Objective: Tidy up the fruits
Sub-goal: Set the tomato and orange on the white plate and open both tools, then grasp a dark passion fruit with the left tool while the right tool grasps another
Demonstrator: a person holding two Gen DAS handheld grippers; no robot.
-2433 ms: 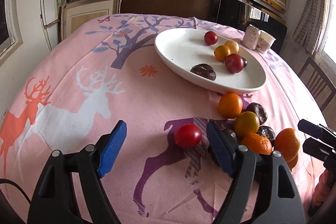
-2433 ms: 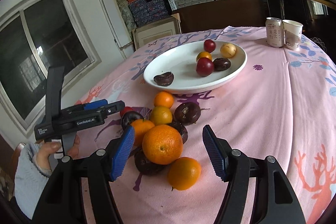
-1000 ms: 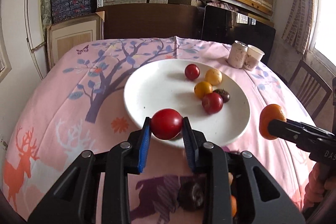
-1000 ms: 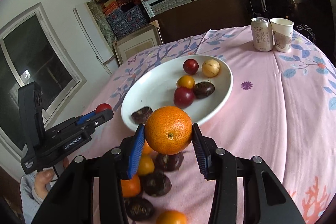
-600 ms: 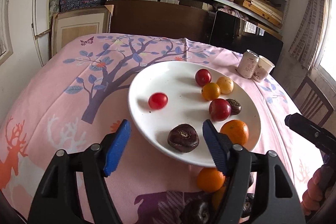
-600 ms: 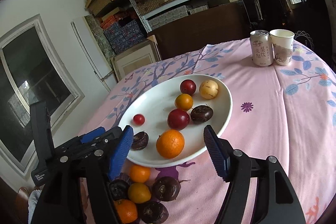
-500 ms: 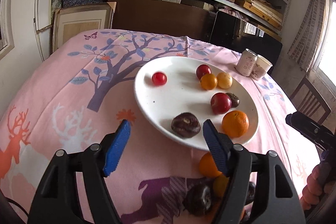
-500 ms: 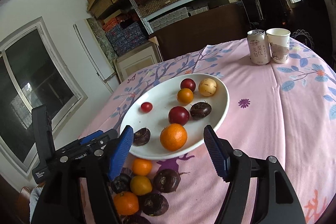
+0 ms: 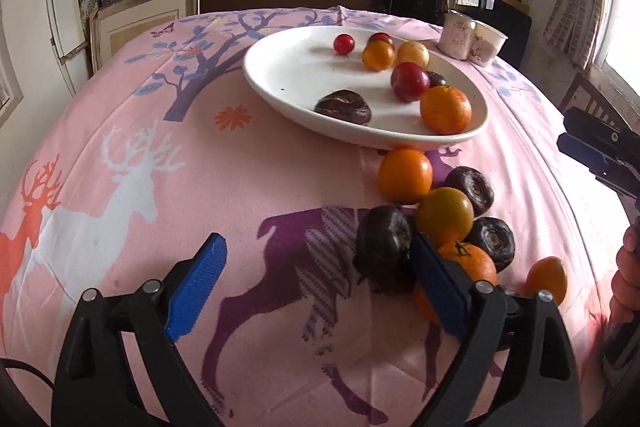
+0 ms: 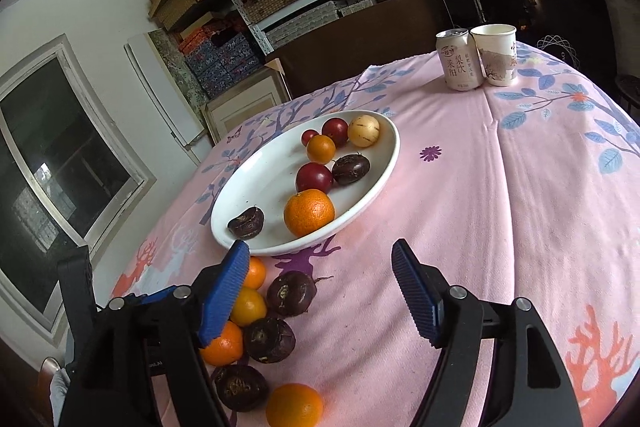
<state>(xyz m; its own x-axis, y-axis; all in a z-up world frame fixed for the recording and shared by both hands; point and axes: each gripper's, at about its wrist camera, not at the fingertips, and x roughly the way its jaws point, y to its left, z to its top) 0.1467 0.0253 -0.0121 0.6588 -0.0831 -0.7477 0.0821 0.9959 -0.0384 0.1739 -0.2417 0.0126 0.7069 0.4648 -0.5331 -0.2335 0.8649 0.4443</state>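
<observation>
A white plate (image 9: 280, 91) (image 10: 384, 171) on the pink tablecloth holds several fruits: a big orange (image 9: 445, 109) (image 10: 309, 211), red plums, a small red tomato (image 9: 343, 44) and dark passion fruits. A loose pile of oranges and dark passion fruits (image 9: 436, 215) (image 10: 260, 319) lies on the cloth in front of the plate. My left gripper (image 9: 316, 287) is open and empty, low over the cloth, left of the pile; its right finger touches a dark fruit (image 9: 383, 247). My right gripper (image 10: 320, 295) is open and empty, just right of the pile.
A drink can (image 10: 458, 59) and a paper cup (image 10: 496, 54) stand at the table's far edge. Shelves with boxes, a dark chair and framed boards stand behind the table. A window is at the left of the right wrist view.
Both grippers let go of their fruits onto the plate, the tomato and the big orange, then drew back and down toward the loose pile. Both stay open.
</observation>
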